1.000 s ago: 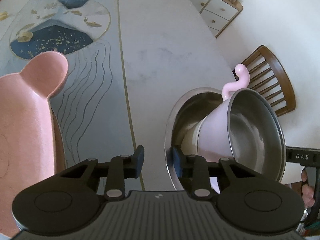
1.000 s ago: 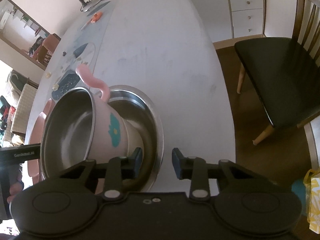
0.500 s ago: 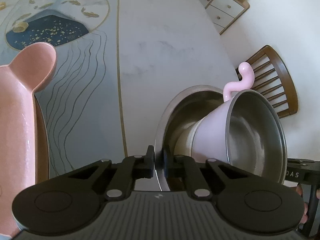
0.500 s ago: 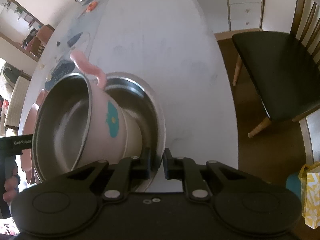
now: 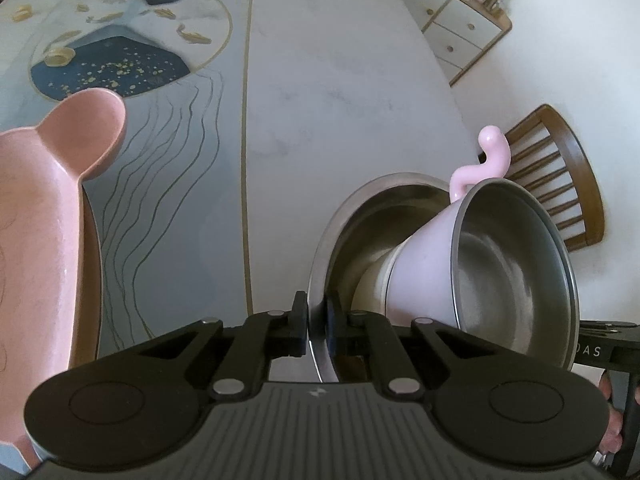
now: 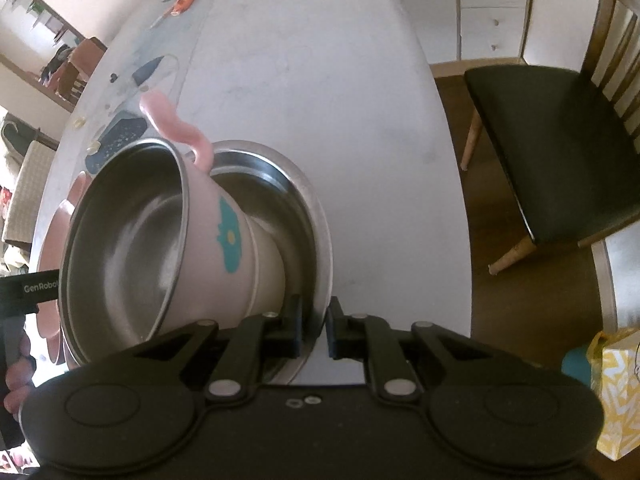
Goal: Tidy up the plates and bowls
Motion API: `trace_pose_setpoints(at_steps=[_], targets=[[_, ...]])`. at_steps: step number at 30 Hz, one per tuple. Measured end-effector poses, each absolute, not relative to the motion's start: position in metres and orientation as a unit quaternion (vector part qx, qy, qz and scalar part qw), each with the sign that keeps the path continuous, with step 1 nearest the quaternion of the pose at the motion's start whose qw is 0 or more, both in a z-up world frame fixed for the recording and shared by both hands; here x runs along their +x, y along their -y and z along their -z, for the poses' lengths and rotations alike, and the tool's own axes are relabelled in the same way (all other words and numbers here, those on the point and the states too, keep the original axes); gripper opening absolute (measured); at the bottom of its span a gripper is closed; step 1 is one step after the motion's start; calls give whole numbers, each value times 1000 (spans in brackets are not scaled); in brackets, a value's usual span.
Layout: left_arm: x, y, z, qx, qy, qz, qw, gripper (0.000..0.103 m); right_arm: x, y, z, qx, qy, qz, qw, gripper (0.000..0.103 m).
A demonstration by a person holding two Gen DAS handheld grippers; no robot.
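The wide steel bowl [image 5: 360, 216] sits on the white tabletop [image 5: 340, 92] and serves as the landmark here: the left claw [image 5: 317, 322] is pinching its near rim from one side, and the right claw [image 6: 313, 326] is pinching the rim on the opposite side, a two-sided hold that probably readies the bowl to be lifted level. Inside it a pink steel-lined bowl [image 6: 168, 240] with a curly handle leans tilted on its side, apparently dropped in for nesting but not yet seated flat. Beyond the left claw from the steel bowl lies a pink eared plate [image 5: 48, 200] on a marbled blue-and-gold mat [image 5: 160, 160]. Past the tabletop's edge stand a wooden chair [image 6: 560, 160] with a black seat and a white chest of drawers [image 6: 492, 8].
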State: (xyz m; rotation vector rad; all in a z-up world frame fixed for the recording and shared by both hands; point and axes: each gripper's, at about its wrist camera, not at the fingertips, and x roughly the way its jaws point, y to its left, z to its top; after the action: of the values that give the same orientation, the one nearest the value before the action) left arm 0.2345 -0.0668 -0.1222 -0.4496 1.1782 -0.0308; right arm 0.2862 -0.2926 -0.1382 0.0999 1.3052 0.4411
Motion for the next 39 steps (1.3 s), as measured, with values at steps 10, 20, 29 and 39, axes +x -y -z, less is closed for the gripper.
trace_pose_setpoints(at_steps=[10,20,29,39], targets=[[228,64,97,-232,-534,-10,813,8,297,288,111,26,-594,-224,772,12],[212,34,68,-254,-516,-48,817,9,301,256,80,0,-580,-262,771,12],[196,-12,45,-247,-497,-63,830,9,296,204,64,-6,-563,-279,777,12],[178,-96,39,-233,-503,-52,831,9,275,124,65,3,-562,-274,780,12]])
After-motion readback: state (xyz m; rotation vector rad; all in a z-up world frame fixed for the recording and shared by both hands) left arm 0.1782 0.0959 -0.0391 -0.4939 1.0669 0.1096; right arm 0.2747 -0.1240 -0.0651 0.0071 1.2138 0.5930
